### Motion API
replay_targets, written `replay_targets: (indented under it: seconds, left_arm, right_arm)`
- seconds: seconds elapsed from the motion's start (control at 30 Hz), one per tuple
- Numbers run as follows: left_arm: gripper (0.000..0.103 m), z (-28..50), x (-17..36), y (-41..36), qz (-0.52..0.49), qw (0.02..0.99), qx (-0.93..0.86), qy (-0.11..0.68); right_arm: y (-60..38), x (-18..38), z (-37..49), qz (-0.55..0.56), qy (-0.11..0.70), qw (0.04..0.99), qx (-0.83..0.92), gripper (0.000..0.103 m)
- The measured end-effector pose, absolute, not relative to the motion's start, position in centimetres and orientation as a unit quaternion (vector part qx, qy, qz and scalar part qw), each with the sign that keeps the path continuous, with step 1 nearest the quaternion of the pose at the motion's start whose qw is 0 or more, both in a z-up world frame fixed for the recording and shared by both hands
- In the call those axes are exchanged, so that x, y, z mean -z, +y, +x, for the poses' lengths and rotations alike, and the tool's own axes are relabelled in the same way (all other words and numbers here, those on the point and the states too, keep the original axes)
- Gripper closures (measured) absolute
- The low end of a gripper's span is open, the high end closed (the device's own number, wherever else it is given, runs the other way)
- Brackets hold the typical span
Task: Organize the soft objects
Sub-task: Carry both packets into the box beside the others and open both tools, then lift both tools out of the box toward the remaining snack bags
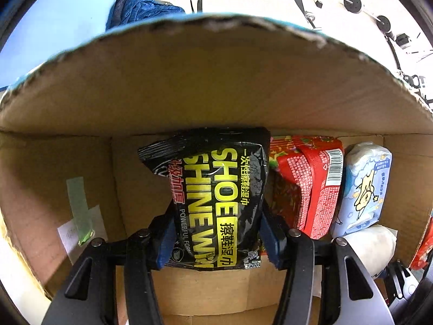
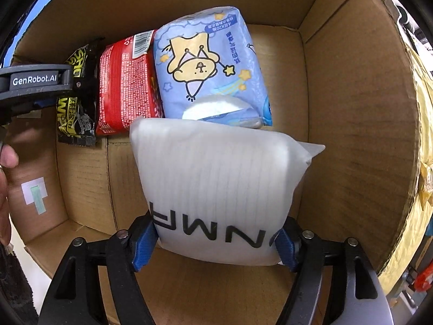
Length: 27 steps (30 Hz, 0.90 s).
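Both grippers are down inside the cardboard box [image 1: 189,86]. The left gripper [image 1: 216,239] pinches the black shoe-wipes pack [image 1: 216,197], standing it against the far wall just beside the red pack [image 1: 308,187] and the blue tissue pack [image 1: 365,187]. The right gripper [image 2: 216,243] squeezes a white pouch [image 2: 216,189], its top touching the blue tissue pack.

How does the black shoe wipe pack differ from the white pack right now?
The black shoe wipe pack is glossy black with yellow lettering, held by the left gripper beside the red pack. The white pack is translucent, plain, bulkier, held by the right gripper. Both are inside the cardboard box.
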<state>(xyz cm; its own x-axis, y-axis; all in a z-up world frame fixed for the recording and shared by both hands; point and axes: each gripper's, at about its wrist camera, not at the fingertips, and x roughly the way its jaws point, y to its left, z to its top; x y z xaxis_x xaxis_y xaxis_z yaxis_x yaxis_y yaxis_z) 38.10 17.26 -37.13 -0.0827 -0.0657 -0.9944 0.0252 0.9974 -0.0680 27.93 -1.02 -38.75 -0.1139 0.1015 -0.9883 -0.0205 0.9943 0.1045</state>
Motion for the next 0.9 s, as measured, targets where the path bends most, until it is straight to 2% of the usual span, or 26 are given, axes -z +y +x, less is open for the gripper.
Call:
replay_targets:
  seconds: [0.5,0.9]
  left_arm:
    - [0.048,36.2,33.7,18.3,-0.029,0.694,0.025,0.719]
    - [0.047,31.7,27.7,19.6,-0.054,0.746,0.019,0.663]
  right_arm:
    - [0.1,38.2,28.2,0.017,0.745,0.665,-0.042,0.025]
    - [1.2,32.4,26.9,0.006,0.712,0.7,-0.051,0.023]
